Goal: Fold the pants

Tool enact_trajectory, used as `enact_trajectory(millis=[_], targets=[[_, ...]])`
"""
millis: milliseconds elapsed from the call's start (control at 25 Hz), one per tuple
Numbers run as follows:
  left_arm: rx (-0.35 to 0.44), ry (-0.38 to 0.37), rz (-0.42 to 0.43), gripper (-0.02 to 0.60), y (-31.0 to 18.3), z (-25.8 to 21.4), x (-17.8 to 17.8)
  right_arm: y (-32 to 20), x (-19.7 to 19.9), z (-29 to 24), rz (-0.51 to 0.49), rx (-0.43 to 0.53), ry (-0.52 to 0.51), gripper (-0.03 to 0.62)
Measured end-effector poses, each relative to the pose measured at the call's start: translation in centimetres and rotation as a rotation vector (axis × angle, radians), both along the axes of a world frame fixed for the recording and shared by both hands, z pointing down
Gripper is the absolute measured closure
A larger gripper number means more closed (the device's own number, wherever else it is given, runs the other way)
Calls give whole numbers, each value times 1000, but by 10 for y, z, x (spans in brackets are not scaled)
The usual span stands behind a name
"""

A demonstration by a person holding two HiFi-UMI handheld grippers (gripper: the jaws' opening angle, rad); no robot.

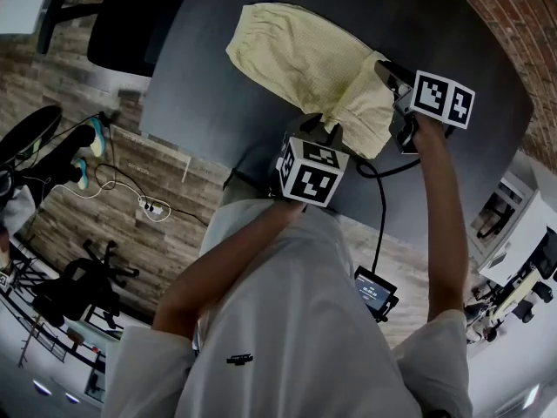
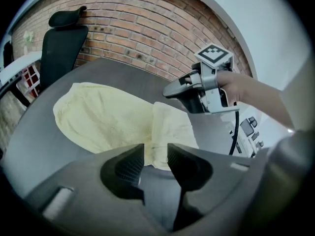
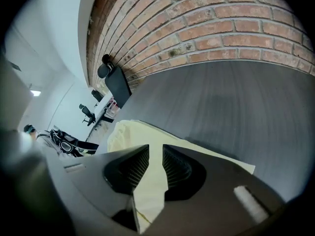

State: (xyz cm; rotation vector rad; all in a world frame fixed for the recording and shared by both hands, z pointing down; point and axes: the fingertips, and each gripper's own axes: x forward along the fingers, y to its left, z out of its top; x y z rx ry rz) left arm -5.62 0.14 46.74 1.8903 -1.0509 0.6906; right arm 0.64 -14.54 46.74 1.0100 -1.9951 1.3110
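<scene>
Pants (image 1: 300, 64) of pale yellow cloth lie on a dark grey table (image 1: 200, 94), spread from its far part toward the near edge, where a narrower portion is doubled over the rest and ends between the two grippers. The left gripper (image 1: 320, 131) stands at the near end of that doubled portion; in the left gripper view its jaws are apart, with the cloth's edge showing in the gap and the pads not pressing on it. The right gripper (image 1: 389, 77) is at the cloth's right side; in the right gripper view its jaws are also parted, with a strip of the cloth running loose through the gap. A red brick wall (image 1: 505, 7) rises behind the table's far side, and a black office chair (image 1: 130, 16) stands at the table's left. Wooden floor (image 1: 130, 172) lies beneath, with a white power strip (image 1: 155, 207) and thin cables on it, and black stands further left. A black cable (image 1: 380, 207) hangs from the right gripper down to a small device with a lit screen (image 1: 376, 293). In the head view the left gripper's marker cube (image 1: 311, 171) covers the table's near edge.
</scene>
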Motion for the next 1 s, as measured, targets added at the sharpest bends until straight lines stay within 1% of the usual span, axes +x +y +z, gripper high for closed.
enact_trajectory(millis=[160, 360, 600, 720, 800, 880, 1000], targets=[[65, -47, 62, 434, 1, -12, 9, -2, 7, -4, 9, 5, 4, 494], [99, -44, 125, 433, 9, -21, 35, 1, 24, -9, 11, 11, 12, 484], [106, -40, 180, 433, 23, -24, 76, 14, 57, -10, 14, 8, 19, 465], [78, -21, 188, 433, 31, -18, 97, 21, 77, -6, 23, 2, 19, 456], [74, -34, 209, 432, 35, -12, 111, 25, 91, -2, 29, -5, 17, 445], [78, -55, 242, 416, 41, -6, 125, 29, 104, 3, 34, -15, 17, 442], [80, -104, 286, 405, 50, 8, 142, 37, 122, 14, 37, -34, 17, 434]])
